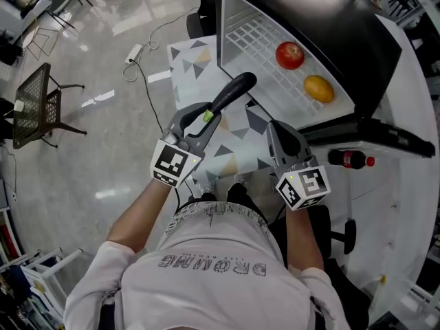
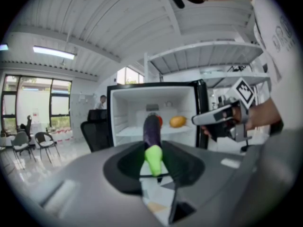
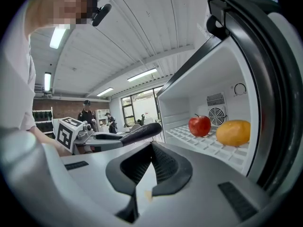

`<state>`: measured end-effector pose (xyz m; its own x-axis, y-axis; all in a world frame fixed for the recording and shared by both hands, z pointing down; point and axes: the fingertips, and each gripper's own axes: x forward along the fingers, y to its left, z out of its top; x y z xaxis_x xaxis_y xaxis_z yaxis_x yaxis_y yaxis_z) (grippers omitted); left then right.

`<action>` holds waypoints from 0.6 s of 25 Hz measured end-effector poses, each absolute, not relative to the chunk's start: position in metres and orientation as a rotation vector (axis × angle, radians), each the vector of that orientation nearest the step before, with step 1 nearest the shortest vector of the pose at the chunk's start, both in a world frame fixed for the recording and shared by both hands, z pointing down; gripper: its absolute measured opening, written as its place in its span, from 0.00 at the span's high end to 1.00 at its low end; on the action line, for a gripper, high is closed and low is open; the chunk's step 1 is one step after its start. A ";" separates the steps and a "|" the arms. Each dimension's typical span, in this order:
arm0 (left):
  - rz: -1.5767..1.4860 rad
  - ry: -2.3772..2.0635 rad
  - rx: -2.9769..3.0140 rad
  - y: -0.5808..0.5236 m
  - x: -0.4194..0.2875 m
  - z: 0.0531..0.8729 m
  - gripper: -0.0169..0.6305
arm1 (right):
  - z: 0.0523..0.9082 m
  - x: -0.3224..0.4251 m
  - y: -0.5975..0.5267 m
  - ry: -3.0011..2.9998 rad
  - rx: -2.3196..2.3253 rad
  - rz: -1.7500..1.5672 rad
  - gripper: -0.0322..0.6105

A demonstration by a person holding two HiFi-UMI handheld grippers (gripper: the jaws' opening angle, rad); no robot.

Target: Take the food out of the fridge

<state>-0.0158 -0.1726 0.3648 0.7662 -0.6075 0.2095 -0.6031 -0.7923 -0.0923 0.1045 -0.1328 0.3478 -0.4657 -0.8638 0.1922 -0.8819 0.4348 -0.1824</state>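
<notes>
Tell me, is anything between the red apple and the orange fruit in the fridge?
Nothing: only bare white shelf separates the apple and orange fruit, as the right gripper view shows.

The person wears a white short-sleeved T-shirt (image 1: 206, 287) with grey block lettering across it. The left gripper (image 1: 206, 119) and right gripper (image 1: 280, 139) have grey shells. Each carries a white cube (image 1: 175, 162) printed with black square markers.

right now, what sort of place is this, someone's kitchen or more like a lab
Probably an open office or lab, not a home kitchen: a polished floor with a power strip and loose cable, a black office chair, big windows, and a small fridge standing open.
</notes>
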 end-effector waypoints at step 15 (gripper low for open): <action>-0.337 1.021 -2.918 -0.179 -0.024 0.355 0.79 | 0.350 0.109 -0.132 -2.590 1.598 0.398 0.96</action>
<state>-0.0239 -0.1791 0.3546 0.7610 -0.6195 0.1925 -0.6126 -0.7839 -0.1012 0.1091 -0.1322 0.3498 -0.4562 -0.8681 0.1959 -0.8869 0.4253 -0.1806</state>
